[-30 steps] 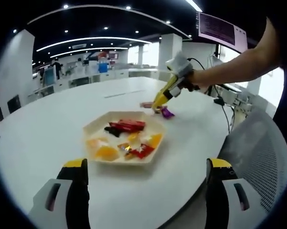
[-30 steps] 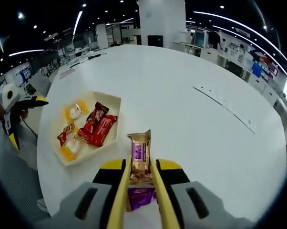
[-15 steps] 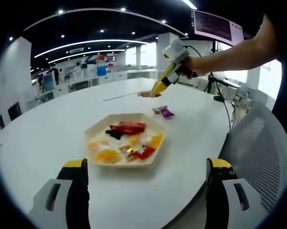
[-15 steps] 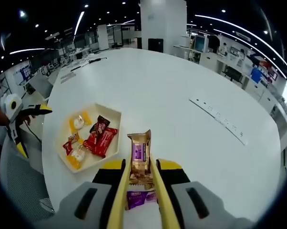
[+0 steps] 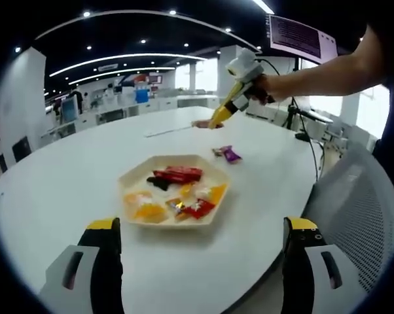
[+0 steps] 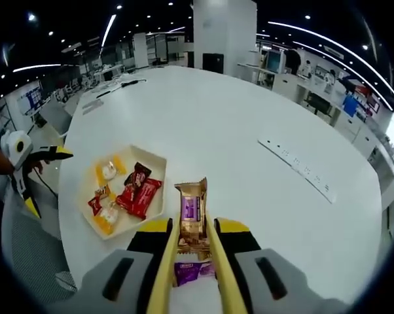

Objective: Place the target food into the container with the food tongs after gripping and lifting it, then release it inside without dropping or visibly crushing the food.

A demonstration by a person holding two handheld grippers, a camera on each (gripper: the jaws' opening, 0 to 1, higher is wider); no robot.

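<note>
In the right gripper view the right tongs [image 6: 196, 252] are clenched on a gold-and-purple snack bar [image 6: 191, 210], held above the white worktop [image 6: 249, 131], with the tray [image 6: 153, 155] of wrapped sweets at ten o'clock from it. In the left gripper view the left tongs [image 5: 198, 265] stand spread wide, grasping nothing, with the tray at twelve o'clock between them. A purple wrapper [image 5: 230, 155] lies on the worktop just beyond it, at one o'clock.

- One tray [image 5: 218, 208] at the bench's [image 5: 66, 170] near edge
- Two red wrapped bars [image 5: 177, 174] in it
- One purple packet [image 5: 230, 155] lying on the bench
- One snack bar [image 6: 192, 212] in yellow tongs [image 6: 163, 275]
</note>
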